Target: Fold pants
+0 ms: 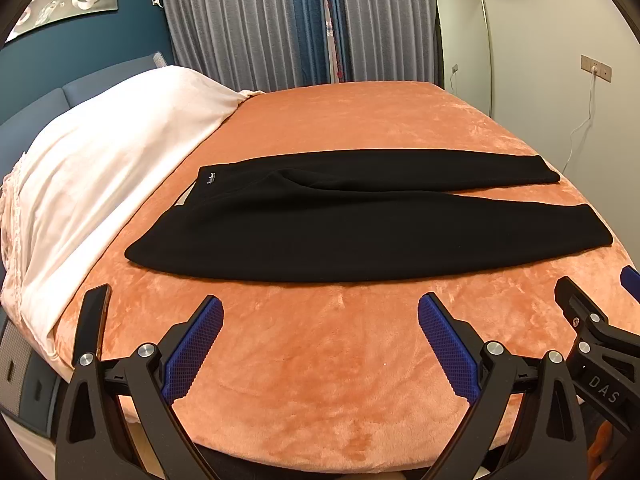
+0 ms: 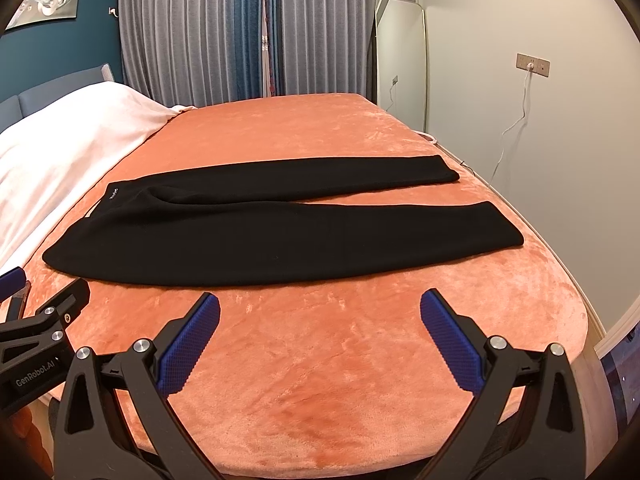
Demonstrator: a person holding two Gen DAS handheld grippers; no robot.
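Observation:
Black pants (image 1: 320, 220) lie flat on the orange bedspread (image 1: 320, 360), waistband to the left, both legs running to the right and slightly apart. They also show in the right wrist view (image 2: 240, 232). My left gripper (image 1: 320, 308) is open and empty, above the bed's near edge, short of the pants. My right gripper (image 2: 320, 304) is open and empty, beside the left one, also short of the pants. The right gripper's side shows at the left wrist view's right edge (image 1: 592, 320).
A white blanket (image 1: 100, 184) covers the bed's left side. A dark phone (image 1: 94, 320) lies near the left front corner. Curtains (image 1: 300, 20) hang behind the bed. A mirror (image 1: 464, 44) and a wall socket with cable (image 1: 596, 68) are on the right.

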